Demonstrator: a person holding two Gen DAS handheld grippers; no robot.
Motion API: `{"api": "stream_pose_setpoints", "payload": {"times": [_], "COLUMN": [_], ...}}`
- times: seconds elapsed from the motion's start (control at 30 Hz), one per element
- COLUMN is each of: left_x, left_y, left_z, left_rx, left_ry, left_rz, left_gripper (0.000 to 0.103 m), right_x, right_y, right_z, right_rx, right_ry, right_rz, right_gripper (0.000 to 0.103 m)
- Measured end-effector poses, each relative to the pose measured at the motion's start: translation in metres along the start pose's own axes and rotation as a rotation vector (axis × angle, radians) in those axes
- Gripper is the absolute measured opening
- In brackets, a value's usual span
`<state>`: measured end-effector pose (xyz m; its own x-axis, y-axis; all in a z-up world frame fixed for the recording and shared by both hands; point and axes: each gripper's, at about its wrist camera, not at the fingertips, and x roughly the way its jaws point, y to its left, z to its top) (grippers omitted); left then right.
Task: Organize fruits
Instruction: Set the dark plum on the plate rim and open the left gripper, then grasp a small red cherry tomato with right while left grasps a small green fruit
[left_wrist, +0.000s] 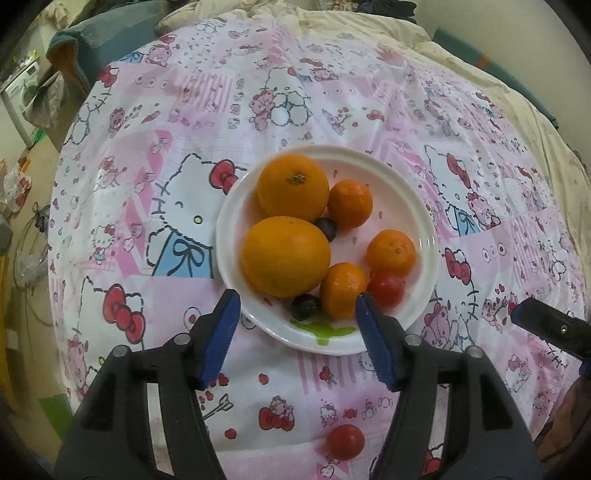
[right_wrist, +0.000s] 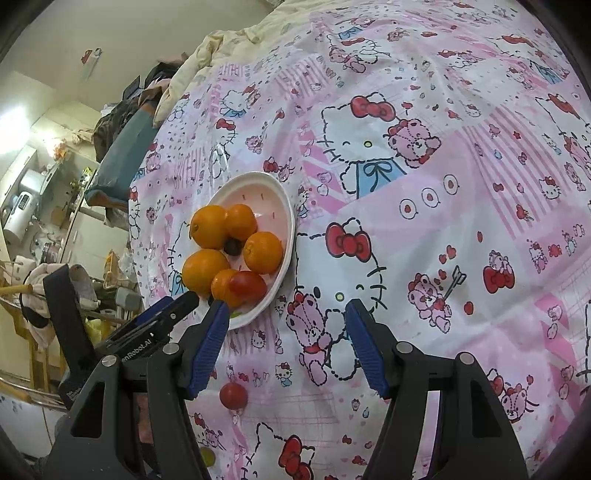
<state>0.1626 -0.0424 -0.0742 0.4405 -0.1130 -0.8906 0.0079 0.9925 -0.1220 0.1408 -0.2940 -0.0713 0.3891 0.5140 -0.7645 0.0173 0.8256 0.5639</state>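
Both grippers' jaws gape empty; only the left view shows the second dark grape (left_wrist: 305, 306).

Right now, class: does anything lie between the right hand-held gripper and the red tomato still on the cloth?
Nothing visible does. The right hand-held gripper is open and empty, and the loose tomato lies on bare cloth beside its left finger, apart from the plate.
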Motion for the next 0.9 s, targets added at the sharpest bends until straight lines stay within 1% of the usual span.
{"api": "stream_pose_setpoints", "payload": {"times": [0.33,0.53,0.67,0.8,0.9], "left_x": [-0.022,-0.037,-0.047,-0.056,-0.061], "left_y": [0.014,0.025,0.036,0.044,0.052], "left_z": [-0.007,-0.015,-0.021,-0.027,-0.030], "left_rx": [-0.013,-0.013,-0.022,-0.022,-0.027], "left_ry": [-0.040,-0.063,-0.072,-0.082,-0.088], "left_rz": [0.002,0.017,0.026,0.041,0.045], "left_gripper": [0.061,0.061,0.061,0.061,0.061], "right_x": [0.000,0.002,0.013,0.029,0.043], "right_y": [0.012,0.025,0.039,0.056,0.067], "right_z": [-0.003,-0.014,-0.030,-0.048,-0.061], "right_rx": [-0.025,-0.058,-0.108,-0.183,-0.241], "right_ry": [-0.002,0.021,0.077,0.135,0.181], "right_rz": [-0.002,0.005,0.010,-0.005,-0.021], "right_gripper": [0.069,0.069,0.069,0.069,0.075]}}
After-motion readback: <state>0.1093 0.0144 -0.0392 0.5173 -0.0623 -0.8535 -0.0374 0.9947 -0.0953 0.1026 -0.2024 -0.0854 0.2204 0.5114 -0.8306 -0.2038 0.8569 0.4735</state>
